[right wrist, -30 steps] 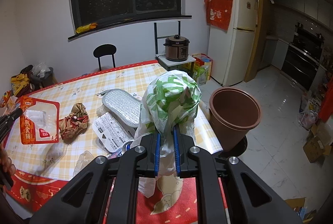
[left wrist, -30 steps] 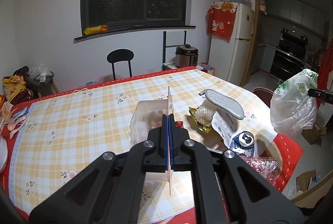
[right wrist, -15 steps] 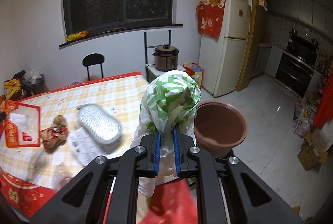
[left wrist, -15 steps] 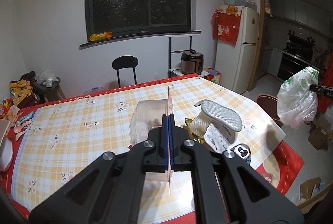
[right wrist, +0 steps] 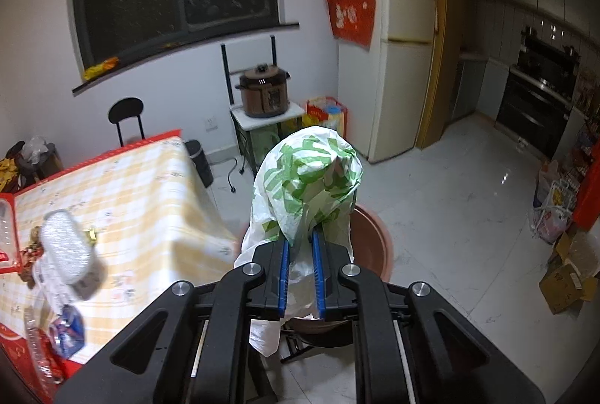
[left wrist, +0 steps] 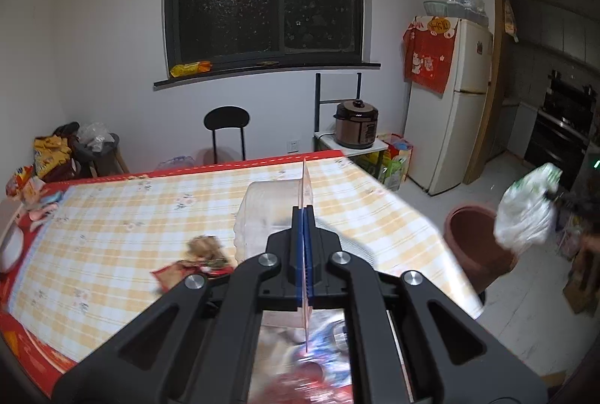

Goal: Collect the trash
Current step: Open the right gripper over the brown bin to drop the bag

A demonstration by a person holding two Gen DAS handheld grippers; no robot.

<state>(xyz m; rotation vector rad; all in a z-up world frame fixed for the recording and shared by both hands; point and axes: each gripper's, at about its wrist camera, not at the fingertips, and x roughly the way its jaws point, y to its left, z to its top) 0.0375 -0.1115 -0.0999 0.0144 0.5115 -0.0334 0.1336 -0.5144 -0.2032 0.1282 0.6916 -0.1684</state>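
At far left, the left gripper [left wrist: 304, 212] is clamped flat on the thin card edge of a clear blister package [left wrist: 270, 212], which stands upright ahead of its fingers above the checked table [left wrist: 112, 235], with a crumpled wrapper [left wrist: 204, 250] lying on the cloth to its left. Further right, the right gripper [right wrist: 300, 242] pinches a green-and-white plastic bag [right wrist: 307, 179] between nearly closed blue pads. The bag bulges upward past the fingertips, directly over the brown bin [right wrist: 371, 239] standing on the floor beside the table's edge.

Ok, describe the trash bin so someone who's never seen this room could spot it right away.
Start at the dining table with the yellow checked cloth, then look at the floor just off its corner nearest the white fridge. The trash bin stands there: a round, open, reddish-brown bucket, unlike the small black bin by the wall.
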